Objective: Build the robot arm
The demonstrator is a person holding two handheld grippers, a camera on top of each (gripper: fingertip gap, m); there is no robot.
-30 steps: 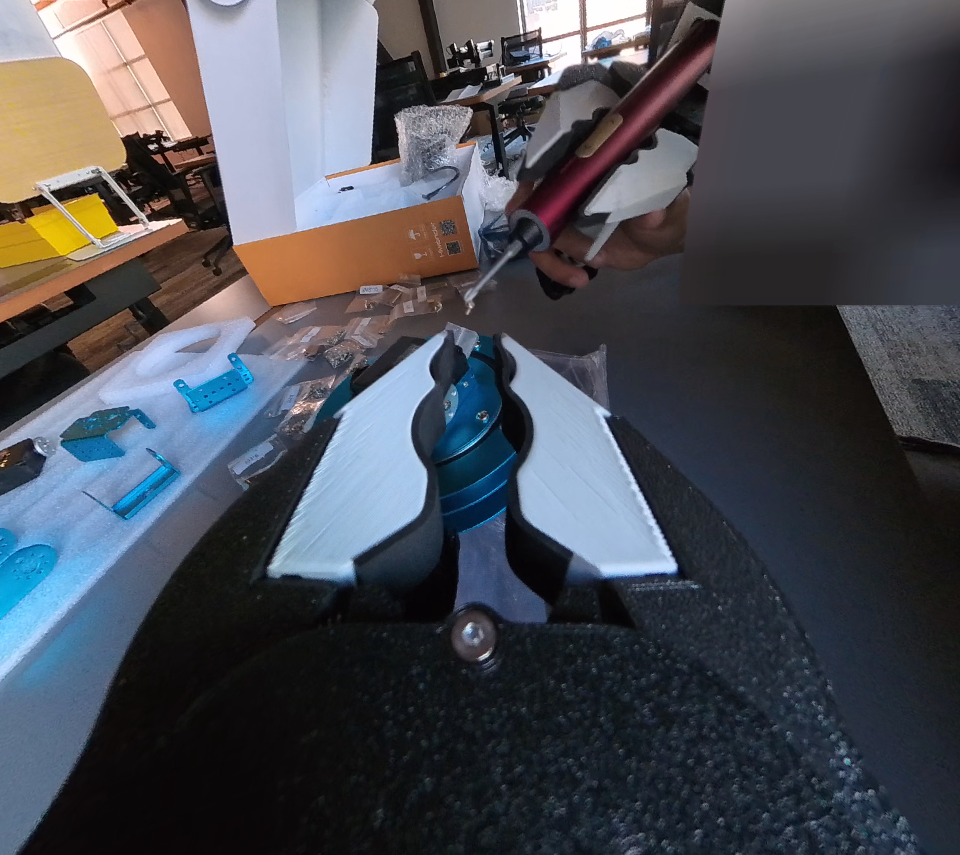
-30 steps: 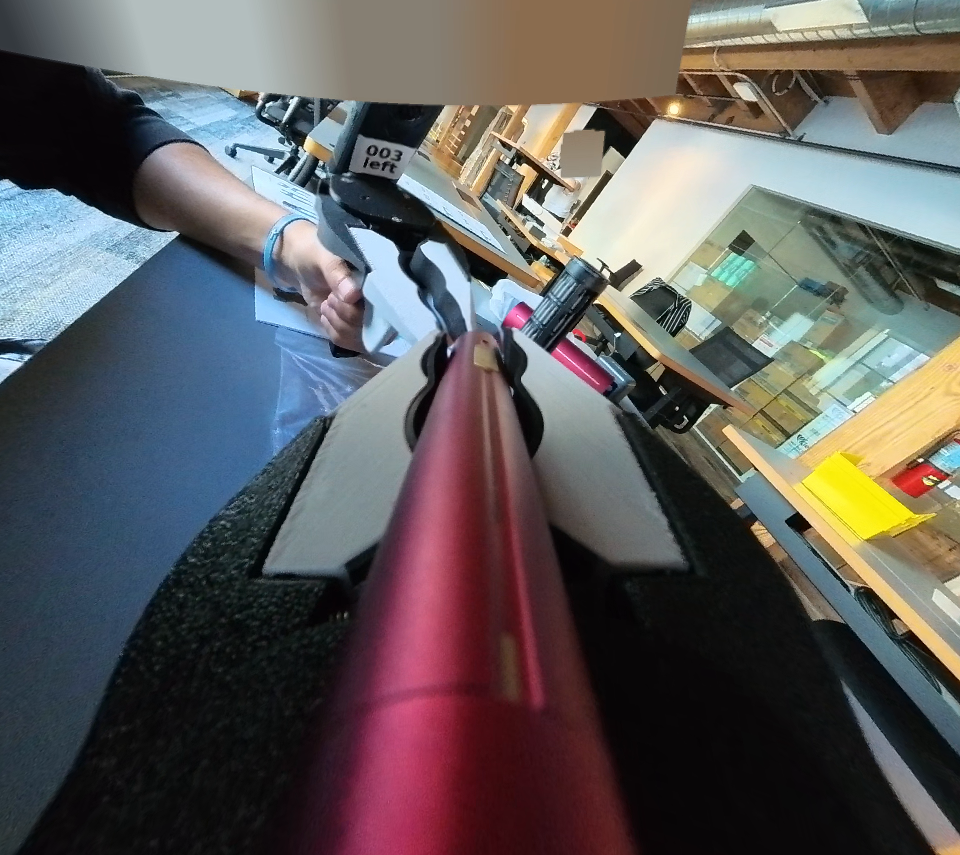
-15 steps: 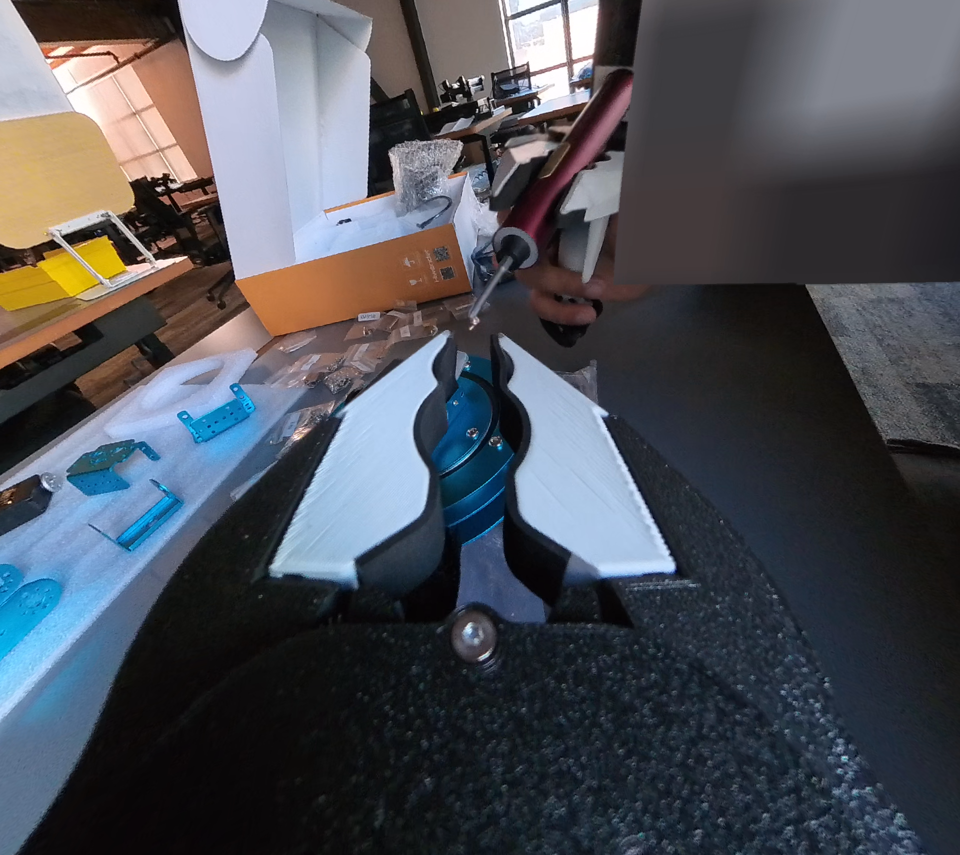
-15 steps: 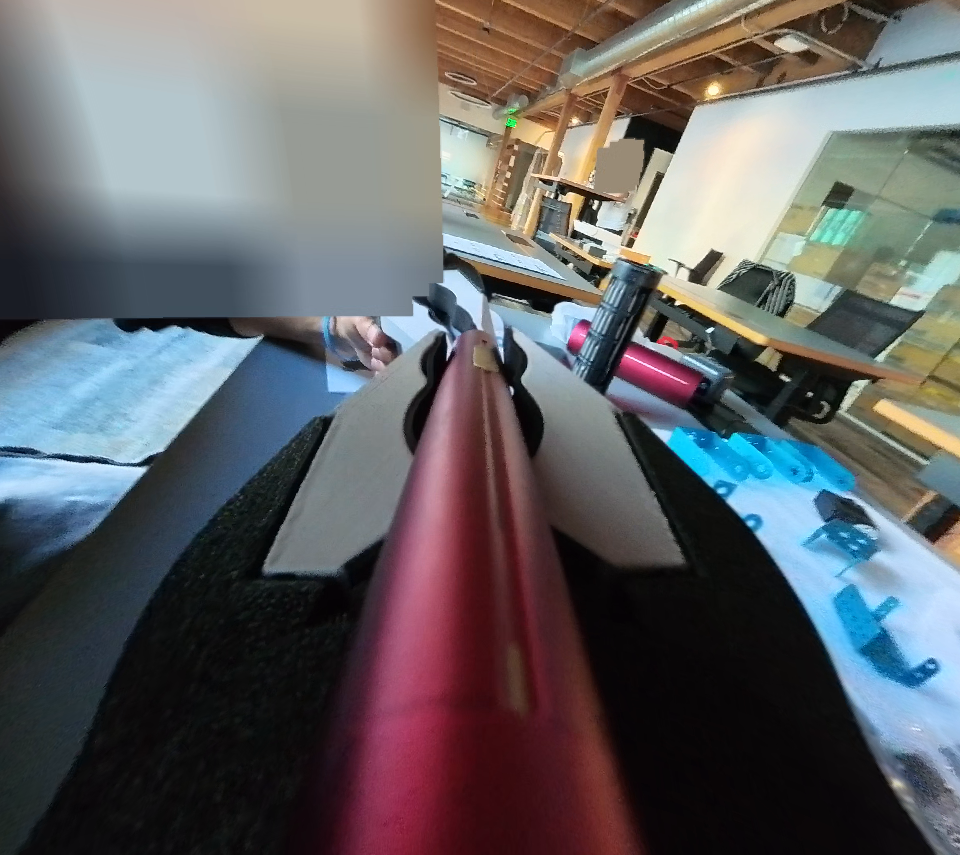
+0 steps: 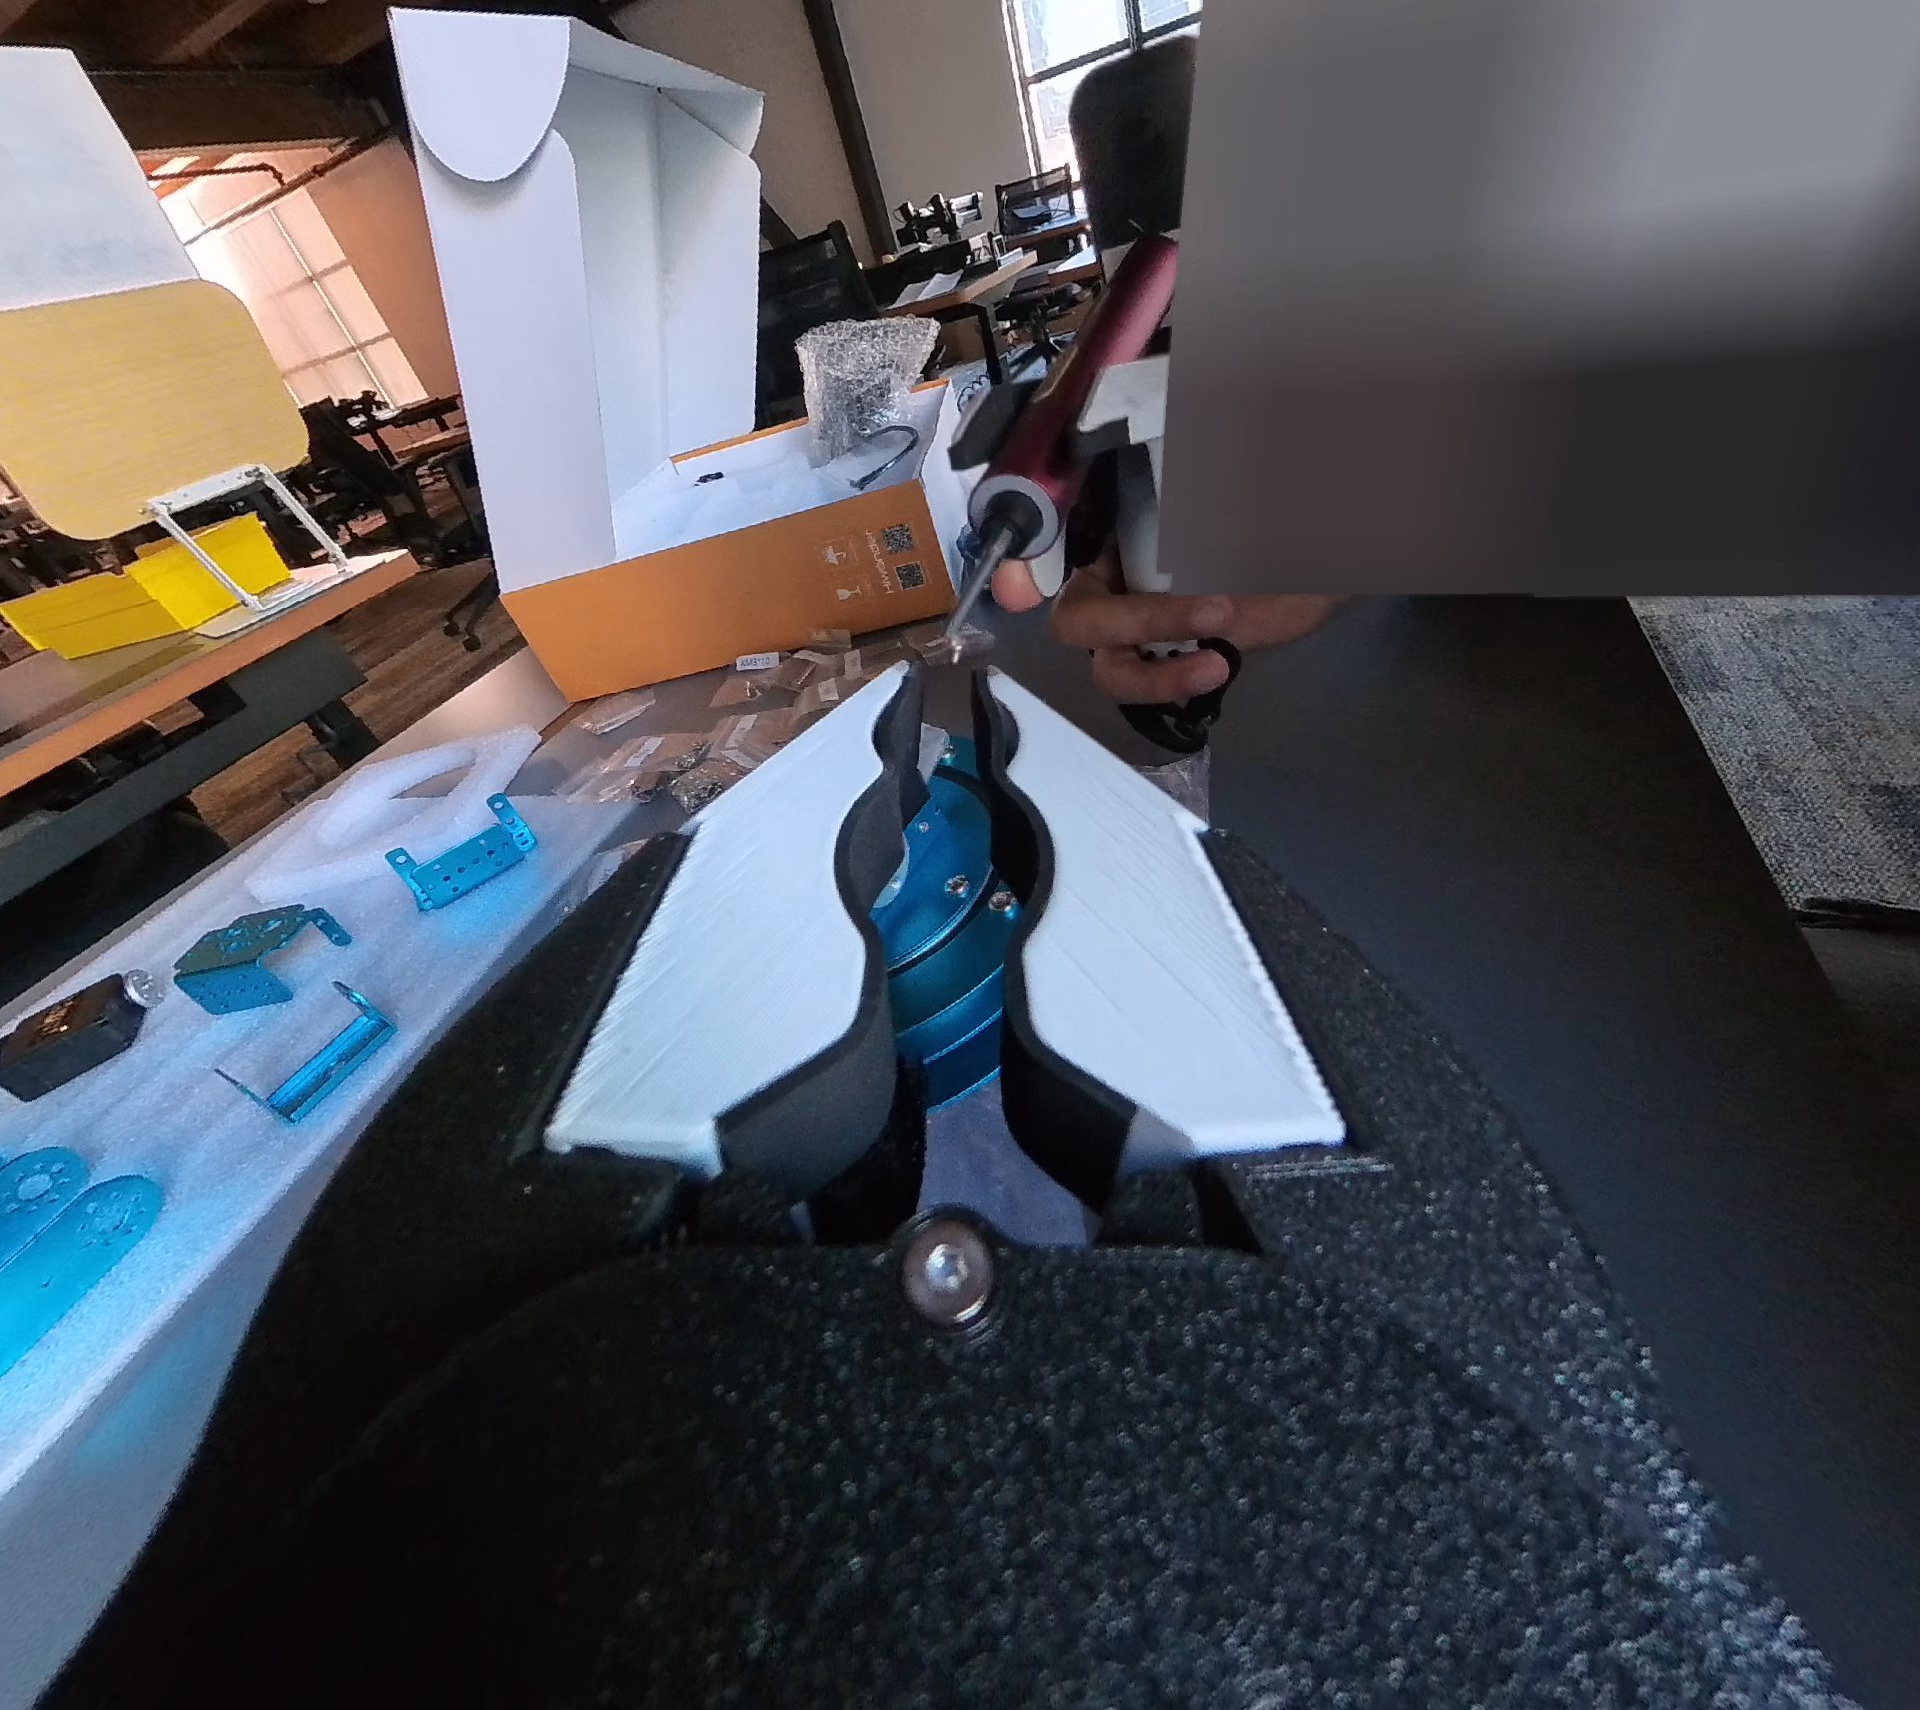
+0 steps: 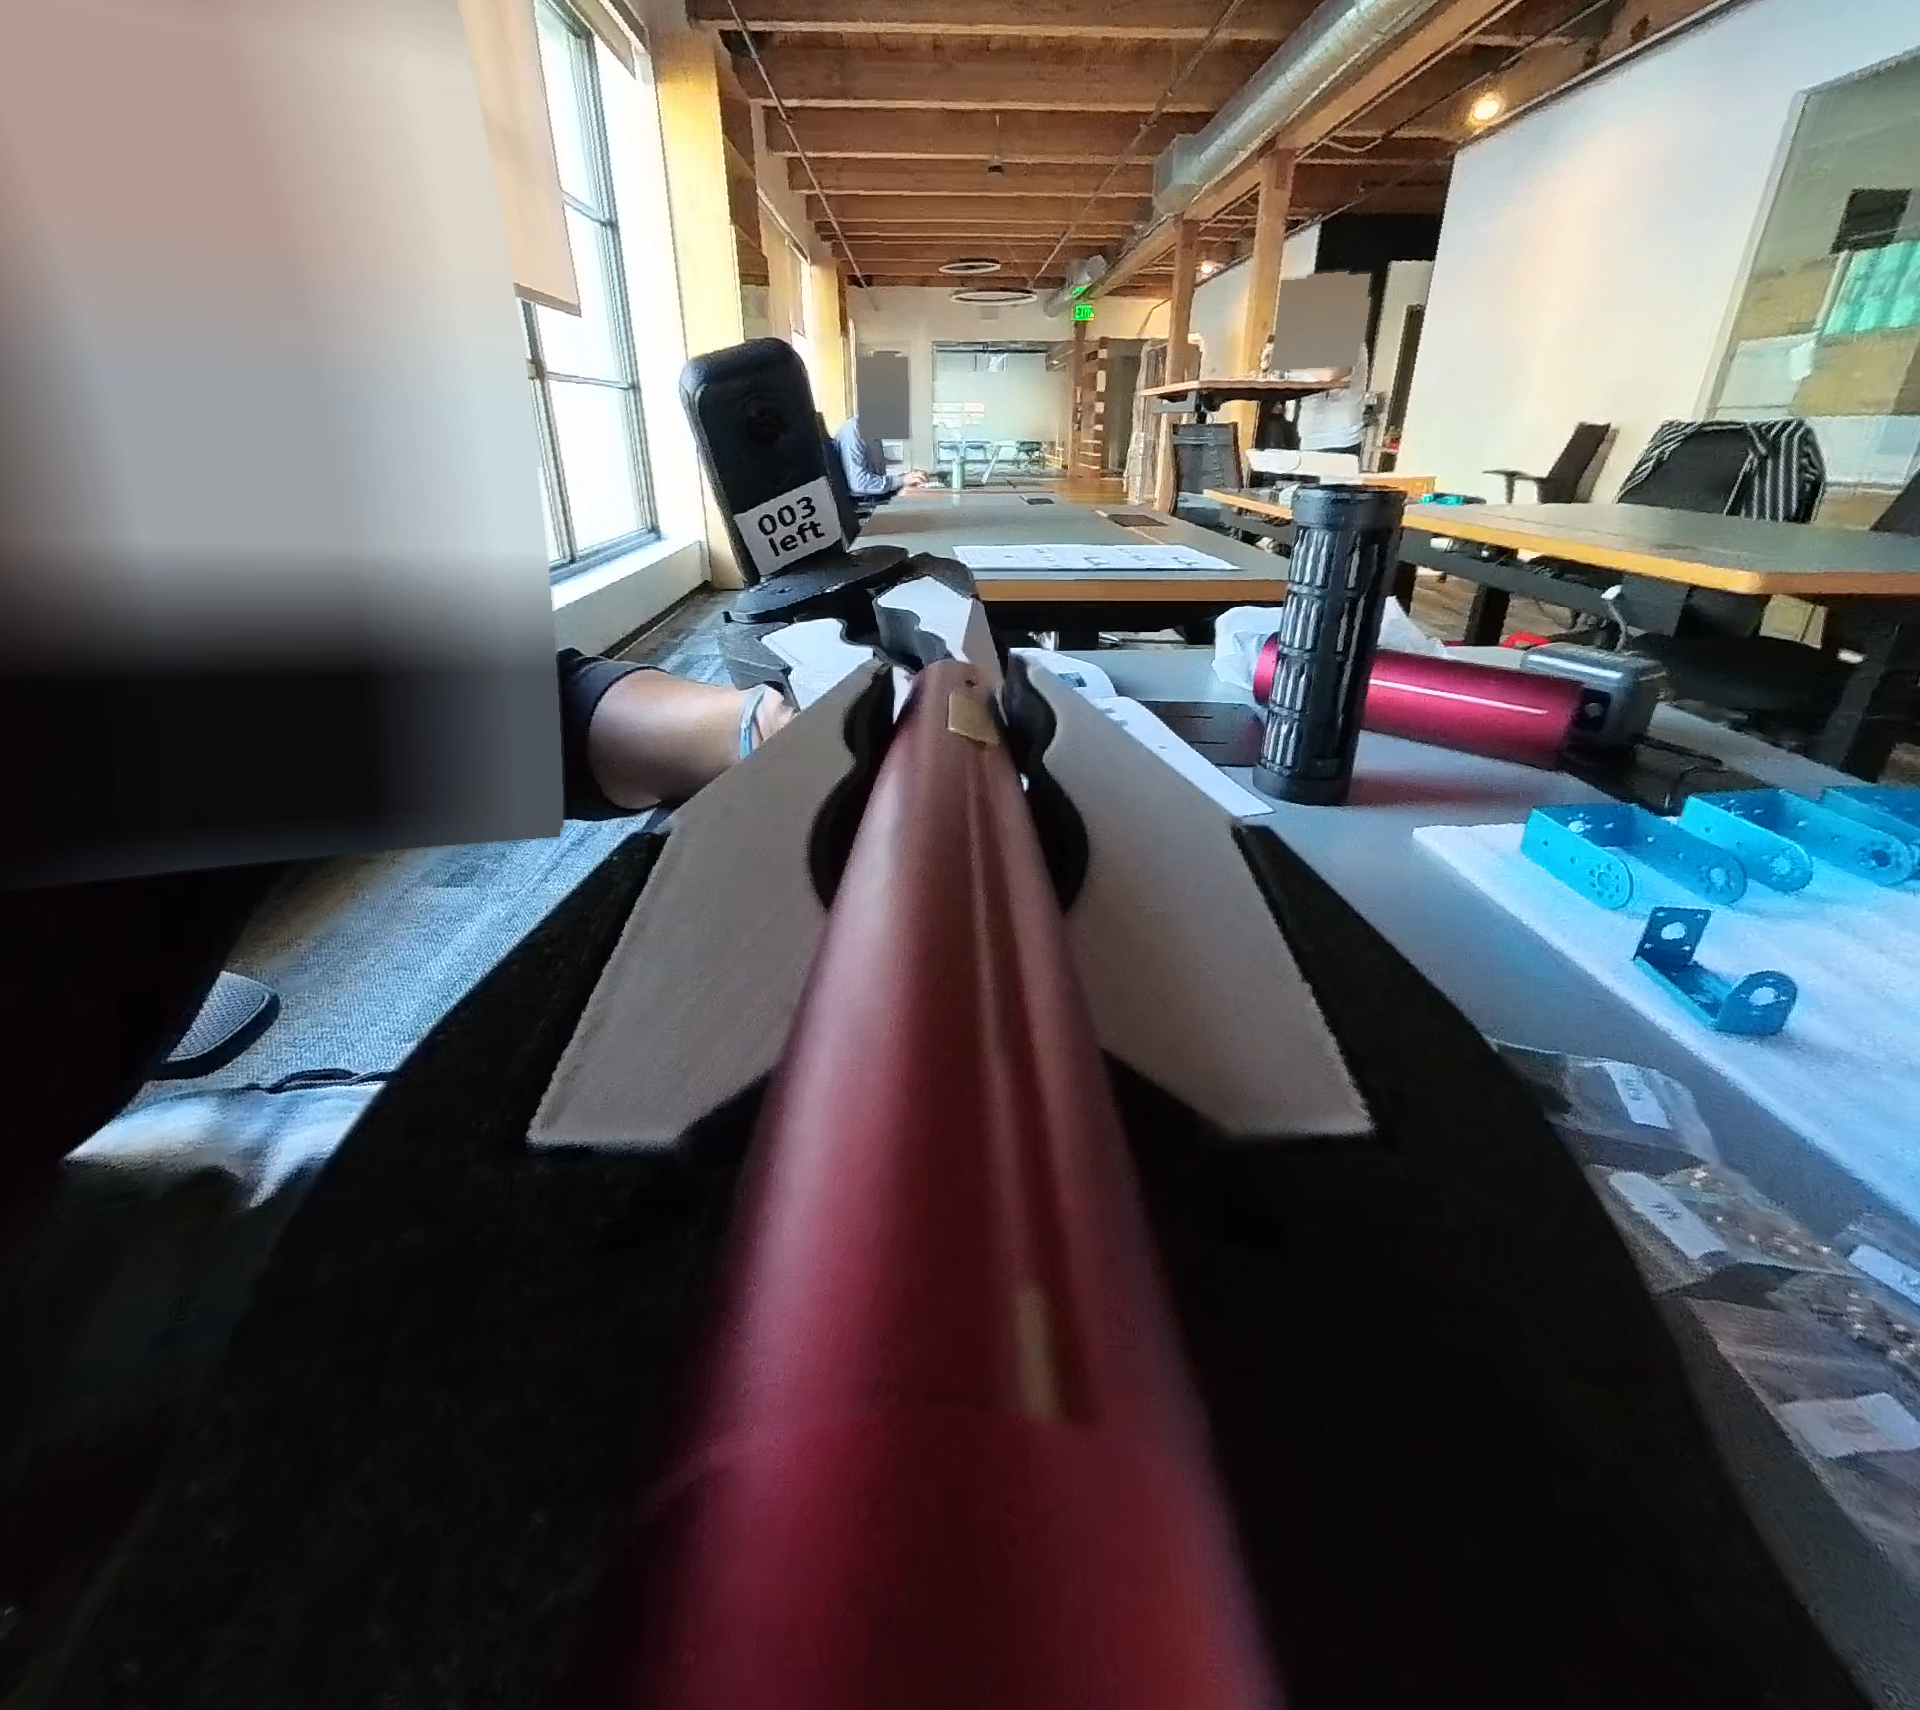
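In the left wrist view my left gripper (image 5: 943,692) is shut on a blue round metal part (image 5: 935,928), held between the curved inner sides of the white fingers (image 5: 758,954). My right gripper (image 6: 951,673) is shut on a long red electric screwdriver (image 6: 956,1089) that runs forward between its fingers. In the left wrist view the screwdriver (image 5: 1081,403) points steeply down, and its bit tip (image 5: 961,621) hangs just beyond my left fingertips, over small plastic bags. In the right wrist view the left gripper (image 6: 914,611) lies right behind the screwdriver's front end.
An orange box with a raised white lid (image 5: 727,580) stands behind the bags of small hardware (image 5: 727,746). A white foam sheet (image 5: 343,964) carries blue brackets (image 5: 462,865). A black ribbed cylinder (image 6: 1325,642) and a red cylinder (image 6: 1455,704) stand on the table. The dark tabletop (image 5: 1507,985) extends to the right. About 5 cm separates my left fingertips from my right.
The right gripper has swung the screwdriver more upright and brought its tip down close to my left fingertips. The right view has levelled out. The left gripper still holds the blue part.
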